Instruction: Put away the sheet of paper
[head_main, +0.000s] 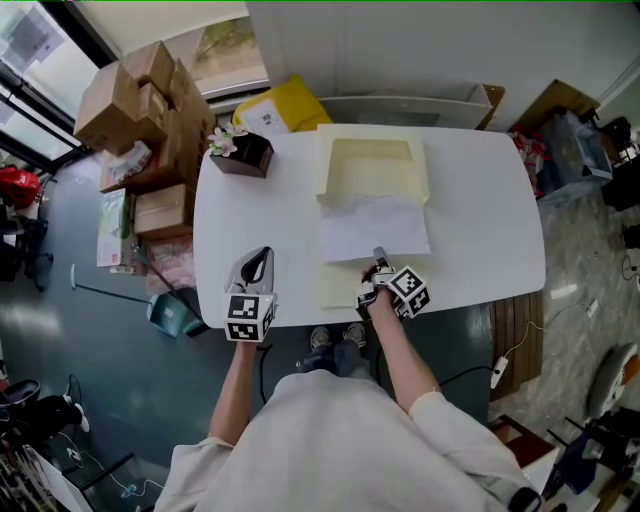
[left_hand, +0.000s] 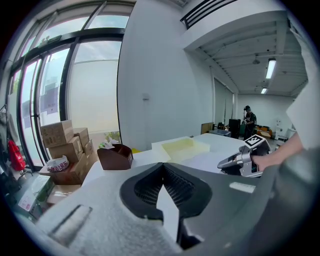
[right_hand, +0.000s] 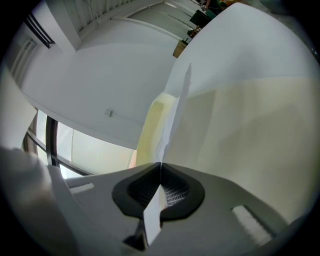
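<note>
The right claw (head_main: 378, 257) is pinching the near edge of the sheet of paper (head_main: 375, 225), which is sitting mid-table (head_main: 480, 220) with its far edge meeting the cream tray (head_main: 324, 170) toward the table's far edge. The left claw (head_main: 262, 254) is hovering over the near-left edge, its jaws seemingly pressed together on nothing.

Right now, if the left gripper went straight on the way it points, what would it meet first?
Most likely the bare table top: the left gripper tilts slightly down, aiming between the brown holder and the cream tray. Depth is hard to judge.
</note>
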